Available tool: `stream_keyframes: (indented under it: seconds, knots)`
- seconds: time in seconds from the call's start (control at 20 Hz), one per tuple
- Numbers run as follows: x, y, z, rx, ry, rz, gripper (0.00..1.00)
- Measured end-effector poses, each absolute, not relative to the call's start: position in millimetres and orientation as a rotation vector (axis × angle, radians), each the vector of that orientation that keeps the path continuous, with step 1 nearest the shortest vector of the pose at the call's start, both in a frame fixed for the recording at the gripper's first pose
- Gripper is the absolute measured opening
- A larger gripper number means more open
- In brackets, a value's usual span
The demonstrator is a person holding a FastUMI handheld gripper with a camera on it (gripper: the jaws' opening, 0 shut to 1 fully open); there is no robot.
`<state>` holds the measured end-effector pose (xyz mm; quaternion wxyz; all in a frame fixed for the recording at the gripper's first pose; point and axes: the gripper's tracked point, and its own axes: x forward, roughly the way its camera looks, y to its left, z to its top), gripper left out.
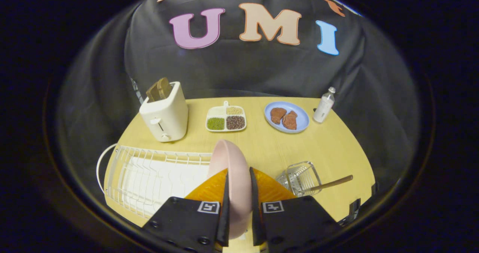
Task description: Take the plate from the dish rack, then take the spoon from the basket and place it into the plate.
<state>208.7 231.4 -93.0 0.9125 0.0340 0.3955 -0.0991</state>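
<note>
While the pink plate [232, 178] stands on edge between the two fingers, the gripper [238, 187] is clamped on it, one finger pressing each face, and the plate's rounded upper rim rises just beyond the fingertips. Whether its lower edge touches anything cannot be told, since the fingers hide it. Just beside the plate lies the white wire dish rack [149, 174], its slots open and a white tray under them; its curved handle reaches the near edge of the wooden table [336, 148]. On the plate's other side, close by, sits a small wire basket [299, 178] with a wooden-handled spoon [331, 183] leaning out of it, the handle pointing toward the table's rounded edge. Bare tabletop opens ahead of the plate and stretches to the far row of things: a cream toaster [164, 114] with bread in its slots, a divided dish of grains [225, 119], a blue plate [287, 117] carrying two brown pieces, and a small bottle [323, 105] near the far edge.
</note>
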Motion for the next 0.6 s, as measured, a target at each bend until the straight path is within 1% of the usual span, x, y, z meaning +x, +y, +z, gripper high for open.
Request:
stream_keyframes:
  seconds: [0.15,0.6]
  knots:
    - [211,232,-89,0.064,0.79,-0.203,0.27]
    - [228,238,-61,0.086,0.636,-0.236,0.27]
